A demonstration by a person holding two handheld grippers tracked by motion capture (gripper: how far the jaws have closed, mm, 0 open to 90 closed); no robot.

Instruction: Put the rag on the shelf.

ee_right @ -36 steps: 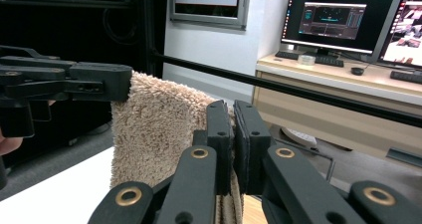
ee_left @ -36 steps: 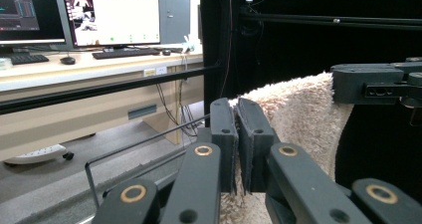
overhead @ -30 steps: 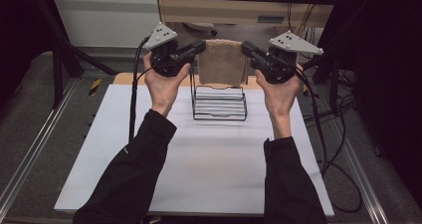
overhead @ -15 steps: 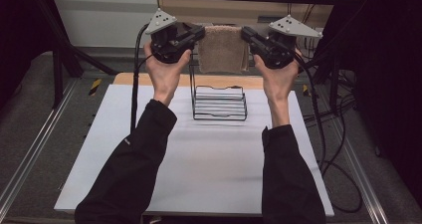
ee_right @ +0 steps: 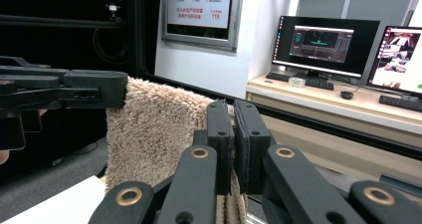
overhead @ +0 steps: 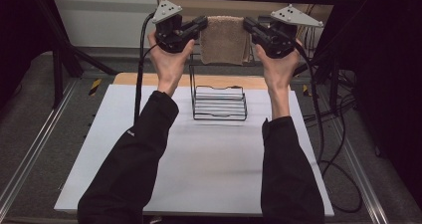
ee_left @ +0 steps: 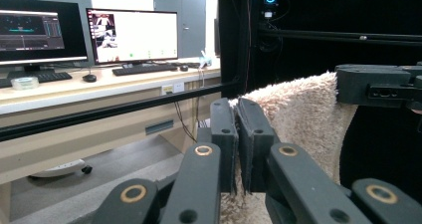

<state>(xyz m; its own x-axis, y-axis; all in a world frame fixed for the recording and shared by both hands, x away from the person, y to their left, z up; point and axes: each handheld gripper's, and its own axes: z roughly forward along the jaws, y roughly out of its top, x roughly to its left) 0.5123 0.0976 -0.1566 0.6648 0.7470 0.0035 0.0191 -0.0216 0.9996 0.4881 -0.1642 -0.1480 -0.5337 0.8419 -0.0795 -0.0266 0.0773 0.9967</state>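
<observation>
Beige towel held up between two grippers above a white table with a wire rack.

The left gripper and right gripper each have their jaws pressed together on an upper corner of the towel, which hangs spread above the black wire rack. The rack stands near the far edge of the white tabletop, on a metal-railed frame over grey floor. Behind, a desk carries lit monitors and keyboards.
</observation>
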